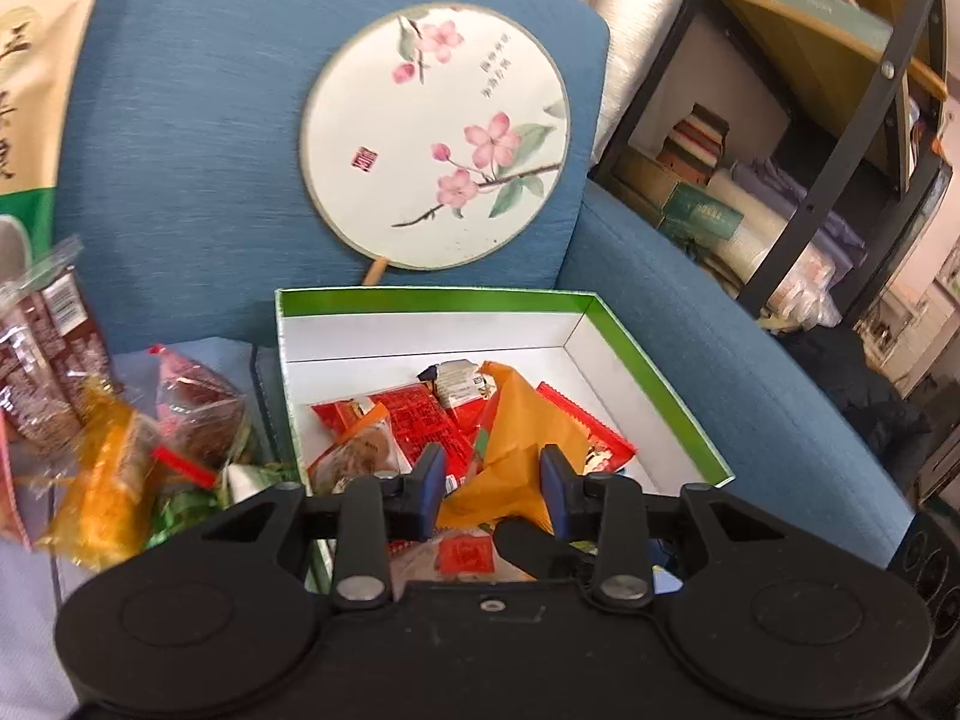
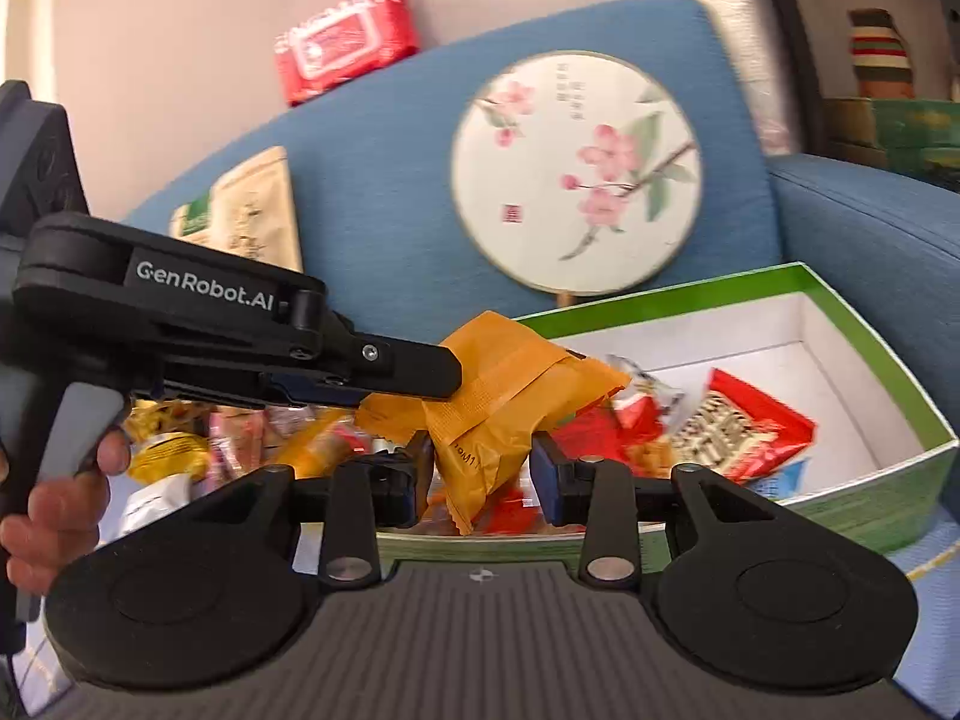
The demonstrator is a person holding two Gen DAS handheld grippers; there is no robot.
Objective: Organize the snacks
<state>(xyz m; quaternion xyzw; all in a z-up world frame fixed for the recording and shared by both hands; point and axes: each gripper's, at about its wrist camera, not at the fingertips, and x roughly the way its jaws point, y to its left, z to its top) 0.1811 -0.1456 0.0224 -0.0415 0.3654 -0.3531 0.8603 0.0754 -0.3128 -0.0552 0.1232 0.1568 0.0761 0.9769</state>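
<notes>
A green-rimmed white box (image 1: 432, 300) stands on the blue sofa and holds red snack packets (image 1: 420, 420) and other wrapped snacks. An orange snack packet (image 1: 522, 426) hangs over the box. My left gripper (image 1: 492, 480) has its jaws around the packet's top; from the right wrist view its fingers (image 2: 414, 369) look pressed on it. My right gripper (image 2: 480, 474) has its jaws on both sides of the same orange packet (image 2: 498, 408), just in front of the box (image 2: 870, 498). A pile of loose snacks (image 1: 120, 456) lies left of the box.
A round painted fan (image 1: 435, 144) leans on the sofa back. A tall beige bag (image 2: 252, 210) leans at the left, a red wipes pack (image 2: 348, 42) sits atop the sofa. The sofa arm (image 1: 720, 360) and a metal shelf (image 1: 840, 150) are at right.
</notes>
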